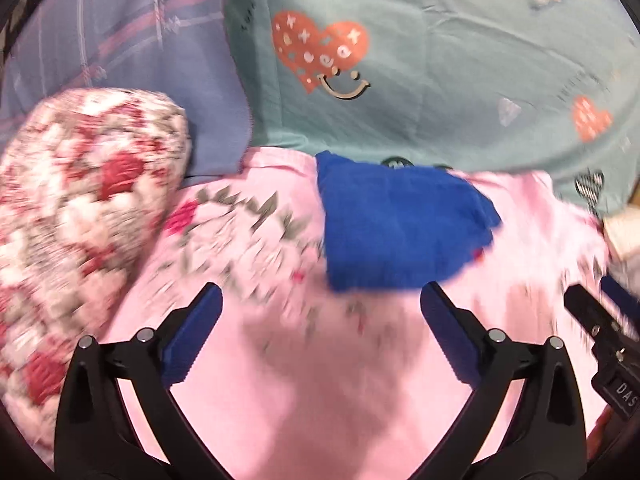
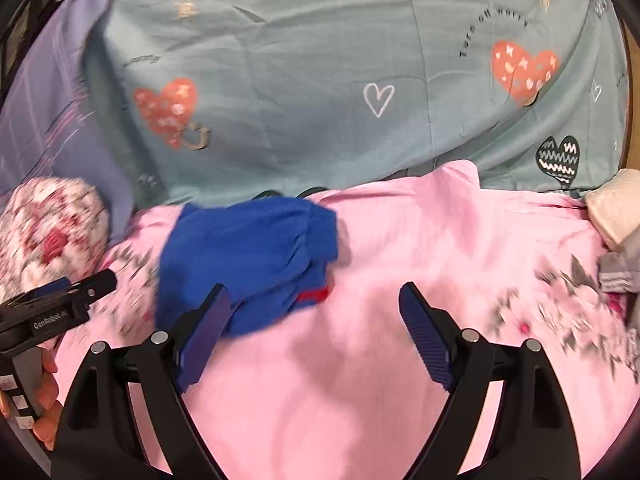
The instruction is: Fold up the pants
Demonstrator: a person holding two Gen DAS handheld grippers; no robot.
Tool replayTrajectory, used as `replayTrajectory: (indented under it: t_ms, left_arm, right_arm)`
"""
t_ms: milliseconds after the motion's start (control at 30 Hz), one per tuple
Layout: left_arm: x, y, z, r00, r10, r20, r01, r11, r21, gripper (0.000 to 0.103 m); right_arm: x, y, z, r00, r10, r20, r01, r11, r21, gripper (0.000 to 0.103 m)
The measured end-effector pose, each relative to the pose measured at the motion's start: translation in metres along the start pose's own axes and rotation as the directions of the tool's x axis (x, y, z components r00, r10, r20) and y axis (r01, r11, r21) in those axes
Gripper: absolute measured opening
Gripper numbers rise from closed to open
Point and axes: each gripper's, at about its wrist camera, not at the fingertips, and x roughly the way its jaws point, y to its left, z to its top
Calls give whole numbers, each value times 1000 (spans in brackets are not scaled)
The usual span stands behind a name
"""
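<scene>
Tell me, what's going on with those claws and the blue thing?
Left gripper open, empty. Right gripper open, empty. Blue pants bunched on pink sheet, ungripped. Floral pillow beside.

Blue pants [image 2: 248,256] down, folded small.
They lie bunched, red trim showing, elastic waistband crumpled at right.

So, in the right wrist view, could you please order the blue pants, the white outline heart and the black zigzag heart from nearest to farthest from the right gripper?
From the right gripper:
1. Blue pants, by its left finger.
2. Black zigzag heart, far right.
3. White outline heart, straight ahead on the teal cover.
</scene>
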Motion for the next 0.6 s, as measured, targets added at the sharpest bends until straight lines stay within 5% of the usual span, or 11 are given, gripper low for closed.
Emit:
replayTrajectory:
  t_ms: [267, 433, 600]
  left_arm:
    - [-78, 10, -77, 1000, -18, 23, 17, 1000, 4, 101]
    - [-82, 9, -102, 997, -12, 72, 12, 1000, -2, 101]
    - [-72, 5, -106, 997, -77, 23, 76, 996, 55, 101]
  right_arm:
    - [-94, 36, -68, 998, -31, 50, 36, 996, -86, 96]
    - [-120, 37, -99, 994, -17, 112, 24, 998, -59, 97]
    - [-125, 31, -109, 981, 11, 195, -9, 1000, -14, 98]
